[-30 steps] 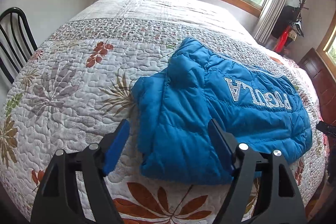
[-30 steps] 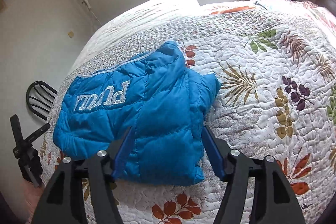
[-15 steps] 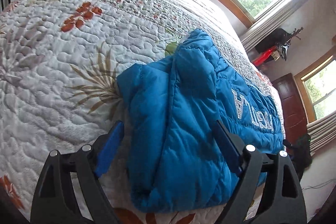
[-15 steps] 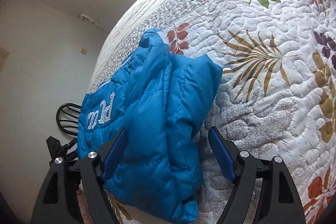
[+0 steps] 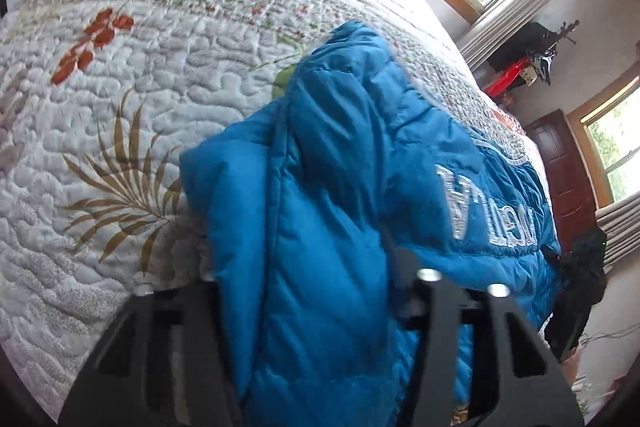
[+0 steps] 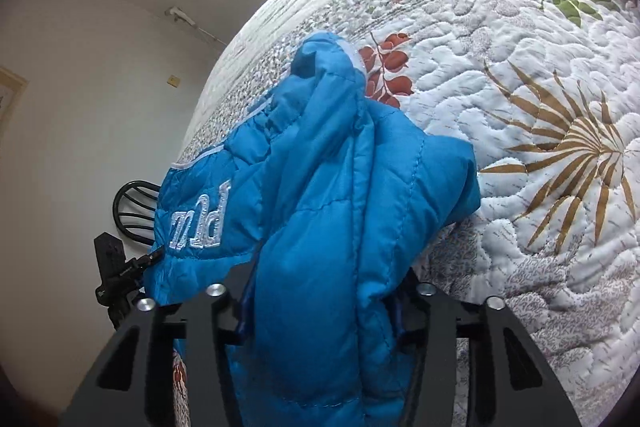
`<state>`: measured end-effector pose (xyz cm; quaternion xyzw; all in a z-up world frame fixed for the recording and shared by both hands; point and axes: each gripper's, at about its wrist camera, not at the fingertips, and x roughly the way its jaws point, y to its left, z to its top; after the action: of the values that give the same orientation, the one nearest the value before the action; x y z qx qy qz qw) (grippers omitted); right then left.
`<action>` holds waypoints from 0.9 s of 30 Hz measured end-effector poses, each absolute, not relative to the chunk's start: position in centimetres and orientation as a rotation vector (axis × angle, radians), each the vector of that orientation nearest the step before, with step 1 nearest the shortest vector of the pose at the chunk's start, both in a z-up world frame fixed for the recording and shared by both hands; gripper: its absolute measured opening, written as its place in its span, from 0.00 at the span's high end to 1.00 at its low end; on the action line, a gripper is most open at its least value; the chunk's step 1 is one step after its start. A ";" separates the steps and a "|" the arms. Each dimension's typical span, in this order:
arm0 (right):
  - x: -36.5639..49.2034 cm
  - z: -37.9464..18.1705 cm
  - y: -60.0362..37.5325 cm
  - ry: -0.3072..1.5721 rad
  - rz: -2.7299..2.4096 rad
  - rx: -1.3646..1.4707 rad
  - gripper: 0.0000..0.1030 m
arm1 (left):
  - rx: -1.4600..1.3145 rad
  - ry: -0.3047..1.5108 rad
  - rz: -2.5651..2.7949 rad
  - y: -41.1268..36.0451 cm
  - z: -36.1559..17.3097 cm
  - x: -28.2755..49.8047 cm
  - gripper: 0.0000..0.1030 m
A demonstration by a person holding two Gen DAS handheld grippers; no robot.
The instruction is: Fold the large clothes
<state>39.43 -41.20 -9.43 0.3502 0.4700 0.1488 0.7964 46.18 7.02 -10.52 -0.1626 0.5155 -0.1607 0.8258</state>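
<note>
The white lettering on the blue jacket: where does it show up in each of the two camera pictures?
Left wrist view: white lettering at centre right, upside down, on the blue jacket.
Right wrist view: lettering at centre left, only partly visible.
Shared landmark: the golden palm leaf on the quilt.

The right gripper has its jaws pinched on a thick fold of the blue puffer jacket, quilted bed ahead of the jaws.

White stitched lettering on the blue jacket shows upside down, only partly legible: "...ULA".
</note>
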 end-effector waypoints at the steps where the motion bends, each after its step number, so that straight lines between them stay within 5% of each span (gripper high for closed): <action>1: 39.0 -8.6 -40.9 0.995 0.318 0.737 0.72 | -0.338 1.082 -0.335 6.8 -9.8 45.7 0.73; 4: 37.8 -5.9 -39.8 0.952 0.321 0.691 0.77 | -0.334 1.042 -0.341 6.8 -7.8 44.6 0.83; 15: 28.5 5.2 -35.1 0.792 0.417 0.522 0.80 | -0.297 0.832 -0.430 8.7 1.9 34.3 0.87; 27: 18.9 5.3 -29.7 0.785 0.499 0.465 0.80 | -0.233 0.773 -0.412 14.1 2.1 21.1 0.86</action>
<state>18.91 -29.65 5.30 0.2221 0.3752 0.2383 0.8678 21.06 14.12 2.11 -0.1123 0.3736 -0.1989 0.8990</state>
